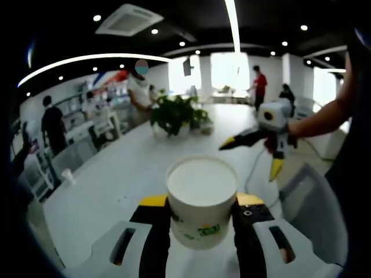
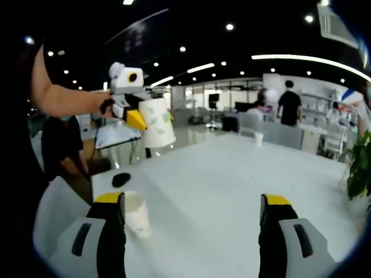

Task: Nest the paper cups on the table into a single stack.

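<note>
A white paper cup with green print (image 1: 202, 205) is lifted clear, clamped in the left tongs (image 1: 202, 215); a second white paper cup (image 2: 137, 214) stands on the long white surface (image 2: 232, 191) beside the right tongs (image 2: 192, 215), which gape apart (holding nothing). No nesting done yet, I'd judge.

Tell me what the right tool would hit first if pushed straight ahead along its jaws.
Probably nothing soon: the right tool faces bare white table. The paper cup stands beside its left jaw, outside the gap, though depth is uncertain.
</note>
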The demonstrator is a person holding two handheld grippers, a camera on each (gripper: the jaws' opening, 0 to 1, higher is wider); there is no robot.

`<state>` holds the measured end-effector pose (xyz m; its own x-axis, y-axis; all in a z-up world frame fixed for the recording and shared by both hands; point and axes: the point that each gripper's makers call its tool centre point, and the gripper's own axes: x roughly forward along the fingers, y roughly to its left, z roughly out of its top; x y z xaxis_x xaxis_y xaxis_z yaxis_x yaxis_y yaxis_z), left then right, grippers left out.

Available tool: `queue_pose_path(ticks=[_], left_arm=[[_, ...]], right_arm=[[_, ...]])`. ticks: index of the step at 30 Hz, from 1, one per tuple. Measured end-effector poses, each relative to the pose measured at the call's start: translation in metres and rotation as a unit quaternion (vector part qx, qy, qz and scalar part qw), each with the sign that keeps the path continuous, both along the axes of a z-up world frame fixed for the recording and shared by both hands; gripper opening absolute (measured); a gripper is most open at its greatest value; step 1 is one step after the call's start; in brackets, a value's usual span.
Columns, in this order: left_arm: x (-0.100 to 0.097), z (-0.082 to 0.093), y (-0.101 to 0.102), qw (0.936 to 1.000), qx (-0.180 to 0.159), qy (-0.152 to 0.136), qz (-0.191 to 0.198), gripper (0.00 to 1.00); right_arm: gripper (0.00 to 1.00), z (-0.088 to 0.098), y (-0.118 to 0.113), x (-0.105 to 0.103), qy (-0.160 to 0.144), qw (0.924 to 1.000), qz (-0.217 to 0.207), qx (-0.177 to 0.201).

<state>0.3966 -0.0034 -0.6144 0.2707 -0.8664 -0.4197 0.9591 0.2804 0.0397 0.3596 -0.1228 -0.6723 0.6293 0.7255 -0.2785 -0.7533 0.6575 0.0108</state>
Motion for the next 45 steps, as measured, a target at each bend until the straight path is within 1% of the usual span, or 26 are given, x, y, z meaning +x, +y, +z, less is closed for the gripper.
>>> queue_pose_path(ticks=[7,12,17,21,24,29,32,34,35,36,37,38,39,40,41,43,45], left_arm=[[-0.015,-0.001,-0.003,1.0,-0.003,0.006,-0.004,0.4],[-0.024,0.0,-0.006,0.9999,0.0,0.003,-0.011,0.4],[-0.033,0.0,-0.008,0.9999,-0.005,0.01,-0.011,0.4],[-0.043,-0.001,-0.009,0.9999,-0.006,0.008,-0.014,0.4],[-0.049,-0.003,-0.01,0.9998,-0.001,0.007,-0.018,0.4],[-0.053,-0.002,-0.011,0.9997,0.001,0.006,-0.022,0.4],[-0.055,0.0,-0.011,0.9997,0.0,0.006,-0.023,0.4],[-0.055,0.0,-0.011,0.9998,-0.003,0.006,-0.021,0.4],[-0.054,0.001,-0.011,0.9998,-0.006,0.006,-0.02,0.4],[-0.054,0.002,-0.01,0.9998,-0.009,0.005,-0.019,0.4],[-0.054,0.003,-0.009,0.9997,-0.015,0.004,-0.019,0.4],[-0.052,0.003,-0.009,0.9996,-0.021,0.001,-0.017,0.4],[-0.051,0.005,-0.008,0.9995,-0.031,0.003,-0.011,0.4],[-0.051,0.007,-0.008,0.999,-0.042,0.011,-0.007,0.4],[-0.052,0.01,-0.008,0.9981,-0.058,0.02,-0.003,0.4],[-0.051,0.013,-0.007,0.9973,-0.071,0.017,0.002,0.4],[-0.053,0.016,-0.006,0.9968,-0.078,0.017,0.002,0.4]], right_arm=[[0.95,0.002,0.003,-0.002,-0.001,1.0,0.006,0.001],[0.95,0.004,0.005,-0.002,-0.003,1.0,0.008,0.002],[0.95,0.007,0.005,-0.002,-0.008,0.9999,0.008,0.002],[0.95,0.008,0.007,-0.003,-0.011,0.9999,0.012,0.0],[0.94,0.008,0.009,-0.004,-0.01,0.9998,0.016,0.0],[0.94,0.009,0.012,-0.004,-0.01,0.9998,0.019,0.0],[0.94,0.013,0.015,-0.005,-0.012,0.9996,0.024,0.001],[0.89,0.018,0.019,-0.007,-0.017,0.9993,0.033,0.006],[0.84,0.02,0.022,-0.009,-0.016,0.999,0.041,0.009],[0.76,0.024,0.029,-0.016,0.012,0.998,0.055,0.029],[0.71,0.024,0.031,-0.018,0.038,0.9971,0.055,0.035],[0.7,0.028,0.034,-0.016,0.035,0.997,0.058,0.037],[0.7,0.033,0.036,-0.015,0.018,0.9975,0.059,0.035],[0.7,0.038,0.039,-0.014,0.004,0.9975,0.061,0.036],[0.7,0.044,0.043,-0.016,0.004,0.9967,0.067,0.045],[0.68,0.056,0.052,-0.019,0.004,0.9942,0.081,0.07],[0.66,0.061,0.056,-0.02,0.0,0.9934,0.089,0.073]])
